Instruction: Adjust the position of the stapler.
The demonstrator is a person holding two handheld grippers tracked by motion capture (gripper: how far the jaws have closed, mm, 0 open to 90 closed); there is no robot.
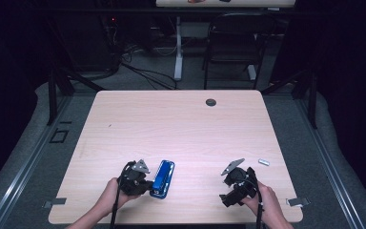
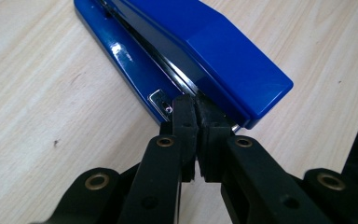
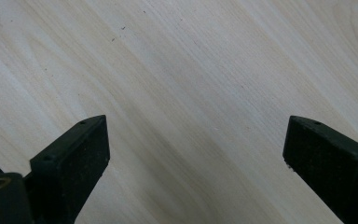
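Right, your left tool [image 1: 148,183] has its jaws pinched fully together at the near end of the blue stapler [image 1: 163,178], tips nosing into the gap between its top arm and base; whether they grip anything there, I can't tell. The stapler lies at three o'clock from that tool on the tabletop [image 1: 181,129], long axis running six to twelve, tilted slightly toward one. Your right tool [image 1: 232,189] hovers wide open and empty, well off at three o'clock.
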